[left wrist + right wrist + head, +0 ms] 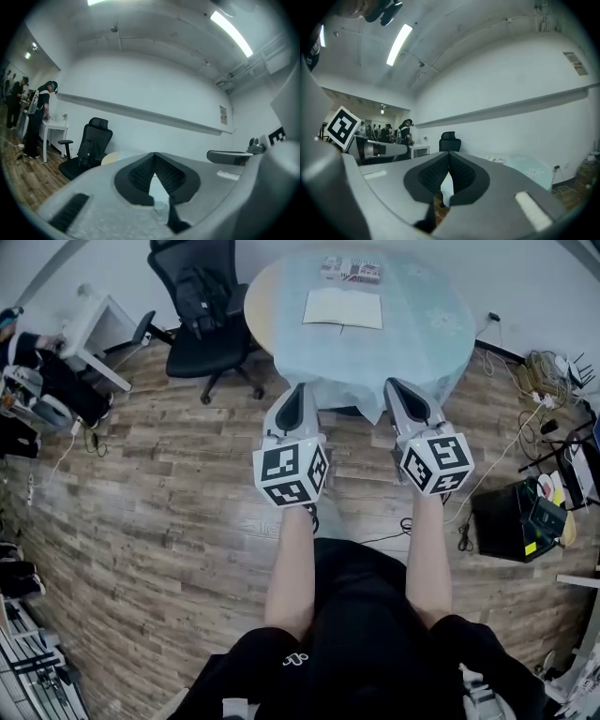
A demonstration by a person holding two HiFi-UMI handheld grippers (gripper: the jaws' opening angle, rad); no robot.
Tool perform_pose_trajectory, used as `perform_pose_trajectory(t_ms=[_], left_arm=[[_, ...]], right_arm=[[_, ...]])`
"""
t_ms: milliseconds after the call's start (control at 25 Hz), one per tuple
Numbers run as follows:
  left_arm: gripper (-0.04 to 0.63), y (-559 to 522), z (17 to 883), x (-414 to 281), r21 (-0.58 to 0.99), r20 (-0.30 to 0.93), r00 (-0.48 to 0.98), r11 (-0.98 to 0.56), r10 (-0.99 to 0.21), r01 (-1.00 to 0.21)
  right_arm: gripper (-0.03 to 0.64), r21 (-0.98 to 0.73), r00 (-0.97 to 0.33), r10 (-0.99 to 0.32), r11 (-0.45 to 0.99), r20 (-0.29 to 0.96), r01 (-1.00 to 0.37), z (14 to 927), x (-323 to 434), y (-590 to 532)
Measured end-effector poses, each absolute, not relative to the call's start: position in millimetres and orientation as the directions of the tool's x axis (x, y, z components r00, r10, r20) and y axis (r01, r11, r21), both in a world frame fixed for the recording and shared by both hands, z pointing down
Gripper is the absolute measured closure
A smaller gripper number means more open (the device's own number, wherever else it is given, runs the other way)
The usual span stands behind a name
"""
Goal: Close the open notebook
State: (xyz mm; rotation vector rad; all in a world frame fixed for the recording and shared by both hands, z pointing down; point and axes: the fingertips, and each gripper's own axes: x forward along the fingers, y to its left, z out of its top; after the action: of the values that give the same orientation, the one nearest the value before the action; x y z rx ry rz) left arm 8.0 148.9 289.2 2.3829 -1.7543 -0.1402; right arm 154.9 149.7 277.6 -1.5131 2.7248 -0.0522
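Note:
The open notebook (343, 308) lies flat, pale pages up, on the round table (422, 334) with a light blue cloth. Both grippers are held level in front of the table's near edge, well short of the notebook. The left gripper (302, 387) is shut, its dark pads meeting at the tip (154, 154) with nothing between them. My right gripper (392, 382) is shut too and holds nothing (449, 153). The notebook is hidden behind the jaws in both gripper views; the table (534, 168) shows at the right of the right gripper view.
A patterned box (352, 269) sits at the table's far edge. A black office chair (202, 306) stands left of the table, a white desk (94, 329) farther left. Cables (548, 367) and a black case (511, 519) lie on the floor at right. People (40, 117) stand far left.

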Motion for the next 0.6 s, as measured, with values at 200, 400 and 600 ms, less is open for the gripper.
perform_pose_trajectory(t_ms=[200, 400, 600], left_arm=[[0.594, 89, 314, -13, 0.218, 0.051, 0.282, -0.265, -0.958, -0.939], [0.594, 9, 343, -33, 0.248, 0.112, 0.268, -0.235, -0.957, -0.940], [0.594, -71, 365, -53, 0.243, 0.170, 0.267, -0.222, -0.949, -0.944]], right_arm=[[0.606, -0.032, -0.543, -0.839, 0.542, 0.029, -0.840, 301, 132, 87], [0.606, -0.039, -0.545, -0.834, 0.544, 0.085, -0.838, 325, 113, 3], [0.606, -0.044, -0.561, -0.816, 0.561, 0.140, -0.826, 348, 78, -80]])
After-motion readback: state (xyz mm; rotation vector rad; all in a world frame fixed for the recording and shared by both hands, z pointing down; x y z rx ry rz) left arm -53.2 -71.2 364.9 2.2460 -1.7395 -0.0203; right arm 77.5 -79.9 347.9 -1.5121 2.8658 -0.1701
